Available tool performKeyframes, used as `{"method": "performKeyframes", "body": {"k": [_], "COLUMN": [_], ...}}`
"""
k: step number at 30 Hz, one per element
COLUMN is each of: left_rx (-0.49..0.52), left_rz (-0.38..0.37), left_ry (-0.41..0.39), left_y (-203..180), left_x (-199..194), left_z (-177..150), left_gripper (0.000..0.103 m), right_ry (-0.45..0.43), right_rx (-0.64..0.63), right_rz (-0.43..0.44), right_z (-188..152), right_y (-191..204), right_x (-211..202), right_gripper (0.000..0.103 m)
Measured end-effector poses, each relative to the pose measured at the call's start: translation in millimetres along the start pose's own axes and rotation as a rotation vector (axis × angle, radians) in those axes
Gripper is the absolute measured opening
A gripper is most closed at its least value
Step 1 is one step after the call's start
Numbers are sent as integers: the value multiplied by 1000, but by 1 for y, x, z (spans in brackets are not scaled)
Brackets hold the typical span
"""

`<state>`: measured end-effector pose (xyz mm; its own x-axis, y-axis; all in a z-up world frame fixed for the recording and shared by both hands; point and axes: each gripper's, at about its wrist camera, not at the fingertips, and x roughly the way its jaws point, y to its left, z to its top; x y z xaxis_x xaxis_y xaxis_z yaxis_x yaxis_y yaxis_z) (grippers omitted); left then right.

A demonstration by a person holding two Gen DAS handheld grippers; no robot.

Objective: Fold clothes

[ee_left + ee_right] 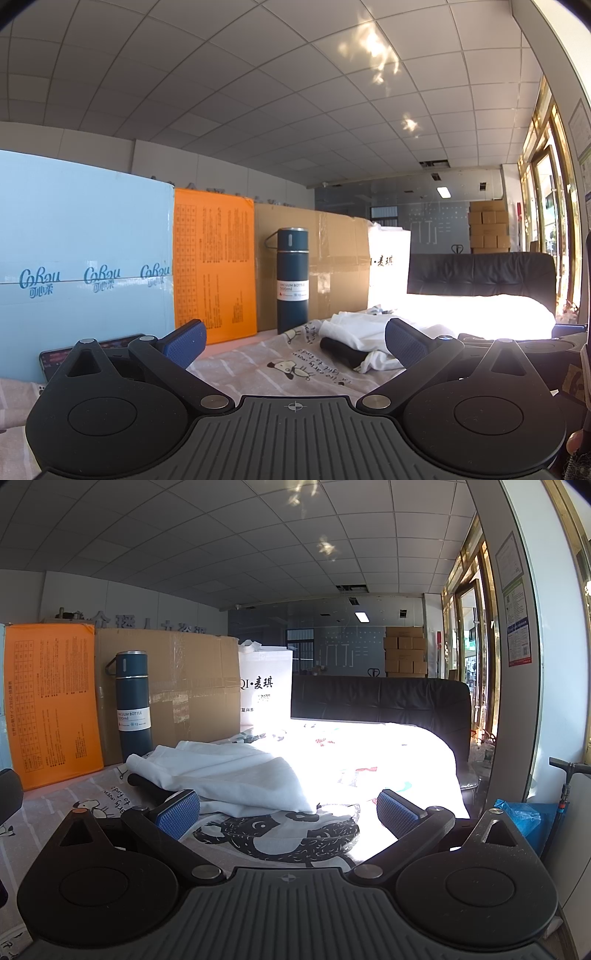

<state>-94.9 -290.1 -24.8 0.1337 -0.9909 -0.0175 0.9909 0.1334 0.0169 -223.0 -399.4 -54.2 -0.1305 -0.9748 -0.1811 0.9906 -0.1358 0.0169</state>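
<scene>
On the cartoon-printed grey bedsheet (55, 812) ahead of me lies the crumpled white cotton garment (229, 775), heaped loosely with a black rolled item (341, 350) poking out from under its near-left edge. Nothing is folded yet, as far as I can judge; the cloth is bunched, which tells me it first needs spreading flat.

I hold my left gripper (295, 341) low over the sheet with its blue-padded fingers spread wide and empty, pointed at the left end of the heap. My right gripper (288, 810) is likewise wide apart, holding nothing, and sits just short of the garment's near hem, so it is lined up to pinch an edge.

Behind the cloth a tall dark-blue vacuum bottle (133, 701) stands upright against a brown cardboard box (192, 686), beside an orange printed carton (51, 701) and a pale-blue carton (85, 254); they wall off the far-left side, so I would pull the garment toward me rather than push it. Harsh sunlight washes out the right part of the bed, and I cannot read the fabric there.
</scene>
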Motion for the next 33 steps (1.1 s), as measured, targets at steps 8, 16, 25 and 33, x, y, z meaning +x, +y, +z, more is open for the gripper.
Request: {"method": "performKeyframes", "body": {"k": [8,16,25,33], "left_rx": [2,2,3,-5], "left_rz": [-2,-4,-8,-18], "left_ry": [-2,-3,-4,-6], "left_y": [-1,-1,-2,0], "left_x": [-1,-1,-2,-2], "left_z": [0,0,0,0], "left_gripper": [103,103,103,103], "right_ry": [-1,-1,-1,-1], "right_rx": [1,1,1,1], "right_rz": [0,0,-1,-1], "right_z": [0,-1,-1,-1], "right_y": [0,0,0,0], "right_x": [0,0,-1,-1], "right_gripper": [103,103,103,103]}}
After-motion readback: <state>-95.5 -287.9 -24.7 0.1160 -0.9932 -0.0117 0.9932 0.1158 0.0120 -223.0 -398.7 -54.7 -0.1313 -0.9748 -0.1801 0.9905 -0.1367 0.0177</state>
